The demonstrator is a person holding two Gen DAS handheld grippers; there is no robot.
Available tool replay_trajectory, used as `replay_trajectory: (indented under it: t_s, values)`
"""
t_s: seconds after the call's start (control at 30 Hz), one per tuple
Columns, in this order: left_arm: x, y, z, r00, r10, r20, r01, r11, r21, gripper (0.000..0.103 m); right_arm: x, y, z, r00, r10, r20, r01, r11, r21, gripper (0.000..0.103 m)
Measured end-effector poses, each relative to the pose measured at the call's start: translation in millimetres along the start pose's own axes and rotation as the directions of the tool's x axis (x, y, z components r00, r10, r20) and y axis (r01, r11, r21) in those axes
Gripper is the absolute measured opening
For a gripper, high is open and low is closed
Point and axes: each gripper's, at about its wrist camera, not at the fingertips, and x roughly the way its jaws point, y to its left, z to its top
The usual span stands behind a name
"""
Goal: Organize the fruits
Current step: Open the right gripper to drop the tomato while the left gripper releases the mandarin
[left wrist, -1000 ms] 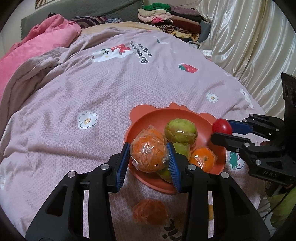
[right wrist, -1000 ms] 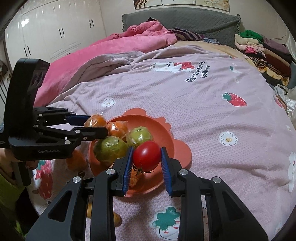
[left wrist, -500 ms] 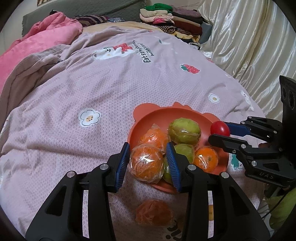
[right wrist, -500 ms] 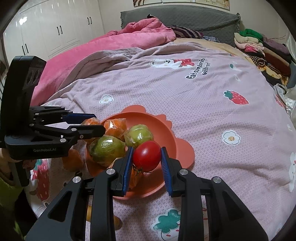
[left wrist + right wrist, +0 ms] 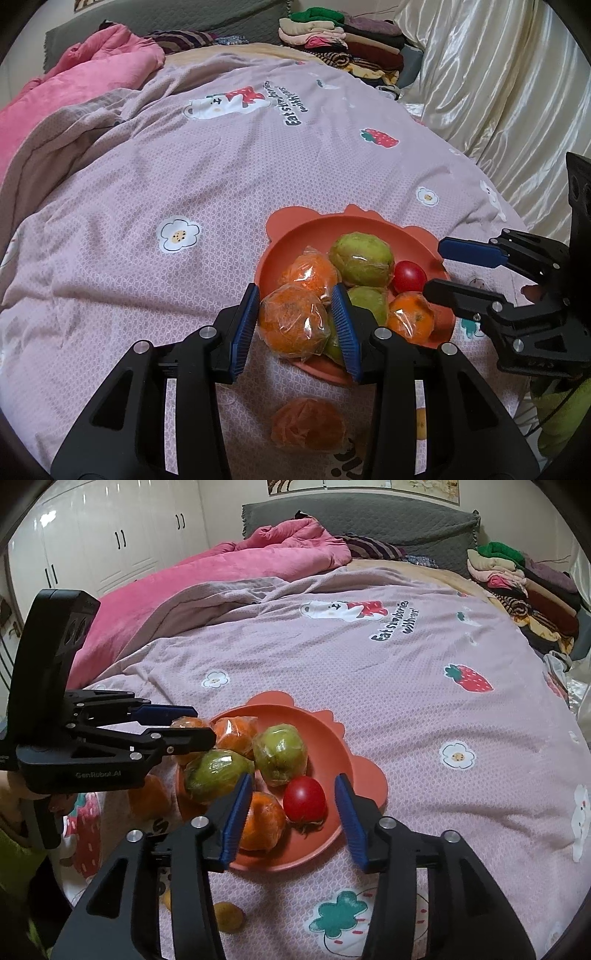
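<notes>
My left gripper is shut on a plastic-wrapped orange, held over the near rim of the orange plate. On the plate lie two green wrapped fruits, two more wrapped oranges and a red tomato. My right gripper has its jaws opening; the tomato rests on the plate between the fingers, touching neither pad. The left gripper shows at the left of the right wrist view, and the right gripper at the right of the left wrist view.
A wrapped orange lies on the bedspread just short of the plate. A small yellowish fruit sits near the bed's edge. A pink quilt and folded clothes lie at the far end, with a curtain to the right.
The right gripper's jaws have spread apart and the tomato has dropped from them onto the plate. The left gripper keeps its grip on the orange.
</notes>
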Motion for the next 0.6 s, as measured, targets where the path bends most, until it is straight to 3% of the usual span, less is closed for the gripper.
replay_trajectory:
  t_s: [0.47,0.6]
  values:
    - [-6.3,-1.6,1.7,1.000,-0.008,0.016,0.008,1.000,0.000,0.032,-14.4,4.3,-7.0,1.000,-0.007,0.014,0.007,1.000,0.019,0.071]
    - [-9.7,-1.8,2.3,1.000,-0.017,0.024,0.018,1.000,-0.003,0.032,-18.0,6.1,-10.6,1.000,-0.010,0.012,0.010,1.000,0.024,0.074]
